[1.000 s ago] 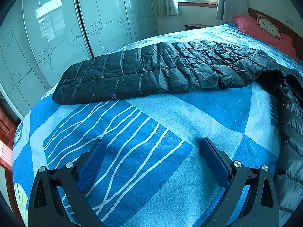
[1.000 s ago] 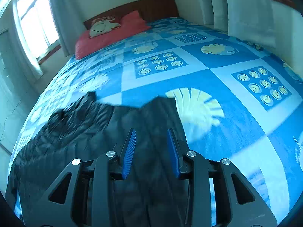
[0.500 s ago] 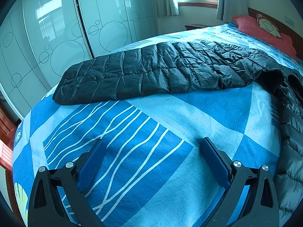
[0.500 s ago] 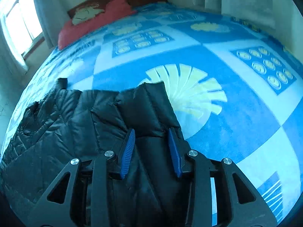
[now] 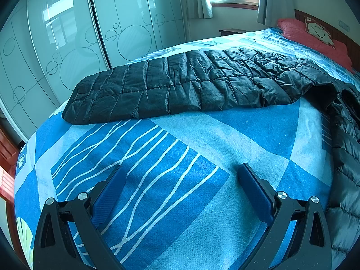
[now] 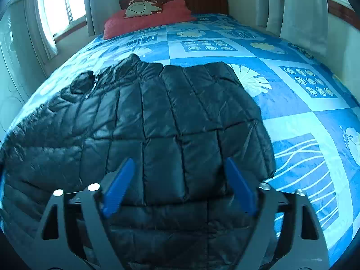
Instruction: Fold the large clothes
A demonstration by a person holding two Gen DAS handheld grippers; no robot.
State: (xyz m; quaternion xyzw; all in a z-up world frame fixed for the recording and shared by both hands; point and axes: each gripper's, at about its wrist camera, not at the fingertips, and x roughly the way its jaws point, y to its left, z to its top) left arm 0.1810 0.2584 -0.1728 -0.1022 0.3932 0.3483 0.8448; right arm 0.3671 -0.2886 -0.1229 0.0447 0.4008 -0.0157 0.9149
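Black quilted puffer jacket (image 6: 157, 121), shiny fabric, stitched in rectangular baffles. Lies flat on the bed (image 6: 292, 103), toward the foot end and the side near the wardrobe, well apart from the headboard edge. One sleeve (image 5: 180, 90) stretched out straight and flat, running across the bed toward the wardrobe-side edge; its cuff end stops near that edge. Body panel spread in the right wrist view, its far edge folded over evenly, fairly smooth with light creases. Collar and zipper opening (image 6: 86, 87) visible on the window-side part, slightly rumpled. Bottom portion reaches toward the foot edge.
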